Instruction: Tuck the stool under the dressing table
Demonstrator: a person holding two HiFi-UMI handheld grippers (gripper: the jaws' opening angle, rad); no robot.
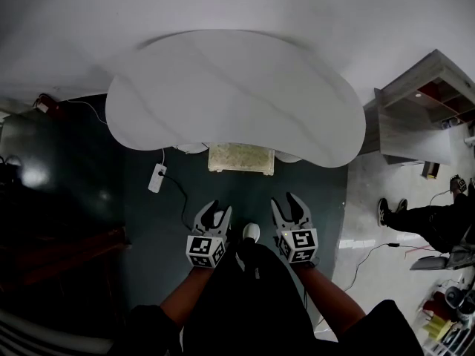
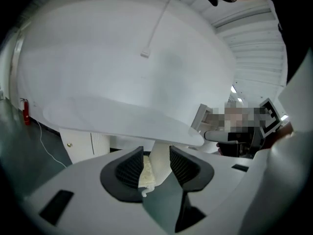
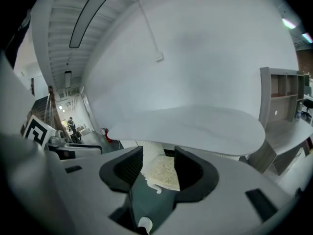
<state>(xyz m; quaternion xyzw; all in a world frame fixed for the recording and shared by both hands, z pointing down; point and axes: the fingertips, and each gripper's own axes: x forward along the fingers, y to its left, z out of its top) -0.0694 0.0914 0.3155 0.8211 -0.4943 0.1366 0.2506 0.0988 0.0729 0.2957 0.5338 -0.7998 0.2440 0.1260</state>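
The white kidney-shaped dressing table (image 1: 223, 95) fills the upper middle of the head view. The stool (image 1: 241, 159), with a cream fuzzy seat, stands mostly under its front edge; only the near strip of the seat shows. My left gripper (image 1: 215, 212) and right gripper (image 1: 291, 205) hover side by side over the dark floor, short of the stool, both open and holding nothing. In the left gripper view, the stool (image 2: 145, 171) shows between the jaws of that gripper (image 2: 155, 163), under the table (image 2: 122, 116). The right gripper (image 3: 159, 163) frames the stool (image 3: 164, 173) below the table (image 3: 195, 124).
A white power strip (image 1: 157, 178) with its cable lies on the dark floor left of the stool. A grey shelf unit (image 1: 423, 110) stands at the right. Another person's legs (image 1: 415, 217) are on the light floor at the right. My white shoe (image 1: 251, 232) is between the grippers.
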